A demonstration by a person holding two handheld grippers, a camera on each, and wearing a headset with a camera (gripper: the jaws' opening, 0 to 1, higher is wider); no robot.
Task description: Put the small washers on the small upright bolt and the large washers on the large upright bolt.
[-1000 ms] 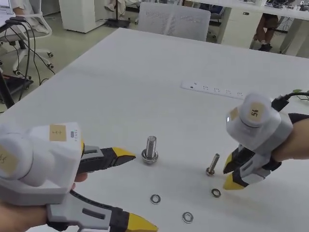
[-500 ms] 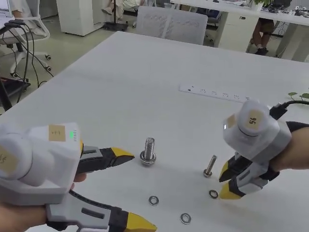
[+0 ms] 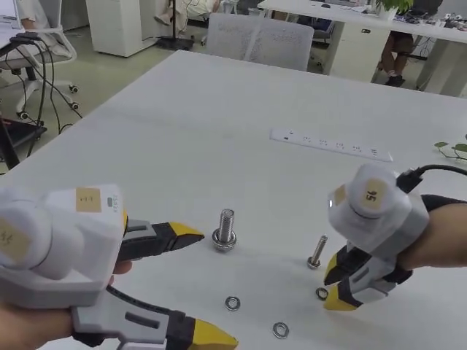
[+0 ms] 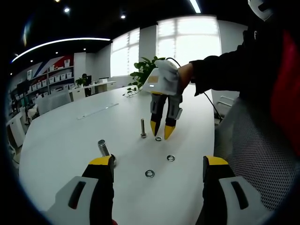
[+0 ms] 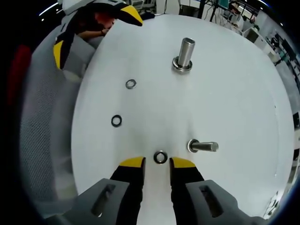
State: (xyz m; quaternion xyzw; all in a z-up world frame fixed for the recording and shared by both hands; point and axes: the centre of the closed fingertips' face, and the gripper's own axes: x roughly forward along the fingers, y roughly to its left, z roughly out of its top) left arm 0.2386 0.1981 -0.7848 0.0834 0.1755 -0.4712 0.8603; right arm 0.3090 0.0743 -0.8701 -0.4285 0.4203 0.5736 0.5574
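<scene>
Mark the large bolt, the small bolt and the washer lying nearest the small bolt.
large bolt (image 3: 227, 221): head view, on its threaded shaft.
small bolt (image 3: 319, 249): head view, mid-shaft.
washer nearest the small bolt (image 5: 156, 157): right gripper view, left side of its ring.

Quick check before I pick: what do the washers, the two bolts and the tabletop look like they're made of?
Washers: likely steel, grey with a bright glint on the ring. Large bolt and small bolt: metal too, silvery, threads catching light. Table: smooth matte white, probably laminate; can't tell for sure.
</scene>
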